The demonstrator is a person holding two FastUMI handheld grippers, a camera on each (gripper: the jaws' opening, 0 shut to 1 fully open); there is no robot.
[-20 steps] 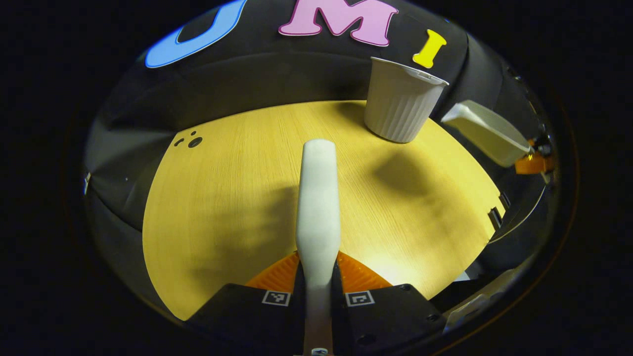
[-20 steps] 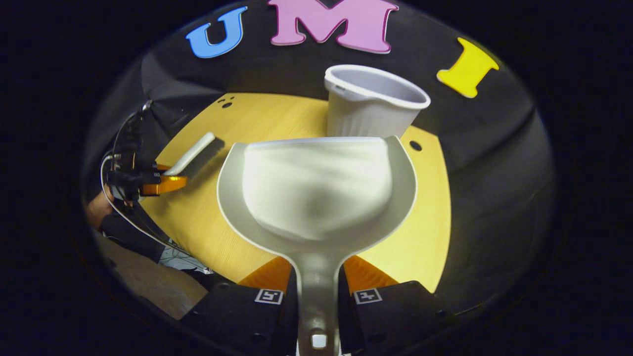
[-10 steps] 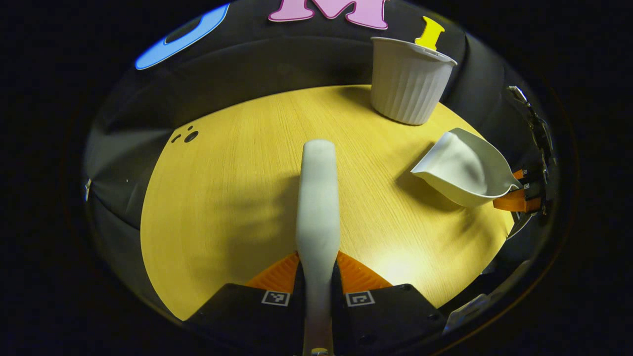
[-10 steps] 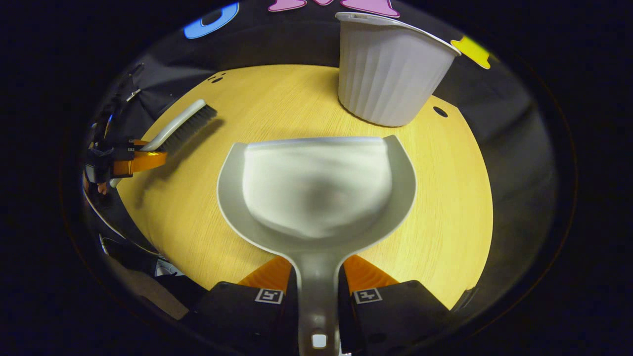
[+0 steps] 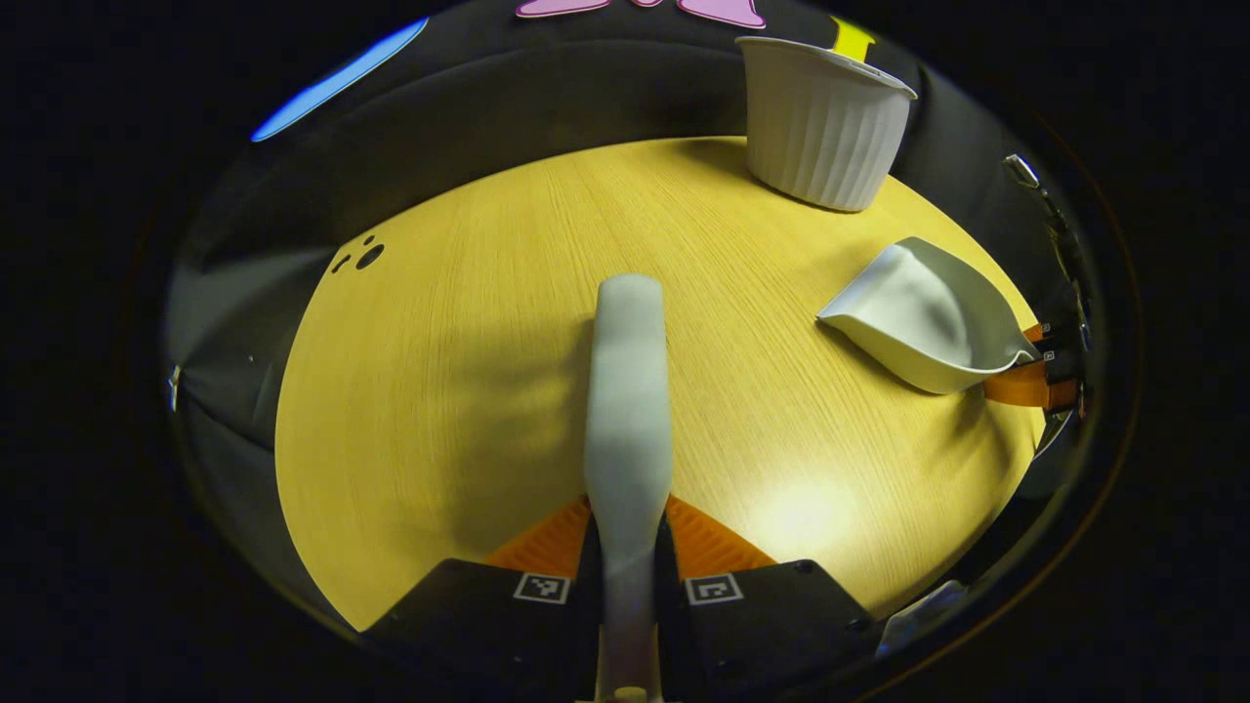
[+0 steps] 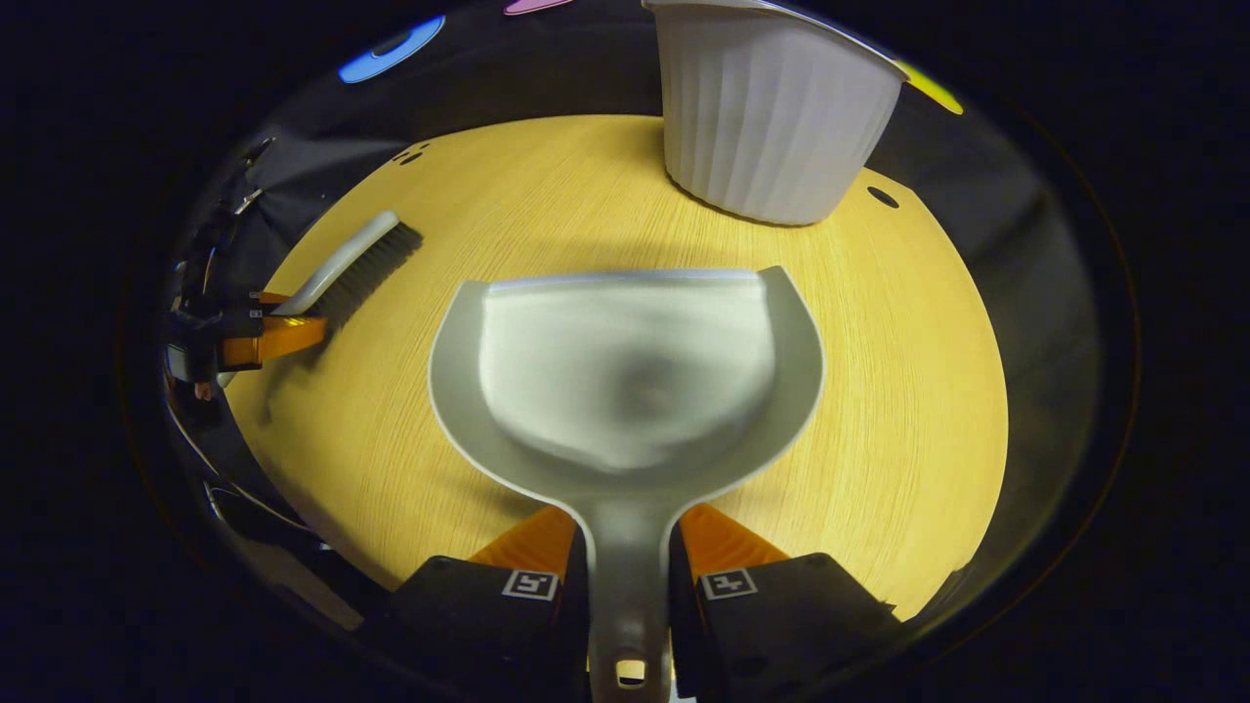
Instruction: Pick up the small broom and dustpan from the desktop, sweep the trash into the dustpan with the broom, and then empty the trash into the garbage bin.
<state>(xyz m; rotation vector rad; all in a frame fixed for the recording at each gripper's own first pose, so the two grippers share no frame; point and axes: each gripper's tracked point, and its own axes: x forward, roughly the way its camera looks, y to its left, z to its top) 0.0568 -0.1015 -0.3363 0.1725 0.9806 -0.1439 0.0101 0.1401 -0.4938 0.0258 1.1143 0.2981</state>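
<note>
The left gripper (image 5: pixel 628 532) is clamped on the handle of the small pale plastic broom (image 5: pixel 628 391) above the round yellow wooden table (image 5: pixel 469 391); the right gripper (image 6: pixel 627 547) is clamped on the white plastic dustpan (image 6: pixel 625 381), near the ribbed white garbage bin (image 6: pixel 771 117)

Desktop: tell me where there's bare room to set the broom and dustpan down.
Free: the wide stretch of desktop left of the broom, out to the small holes; also the strip between broom and dustpan. Crowded: the far right corner, where the garbage bin stands close behind the dustpan.
</note>
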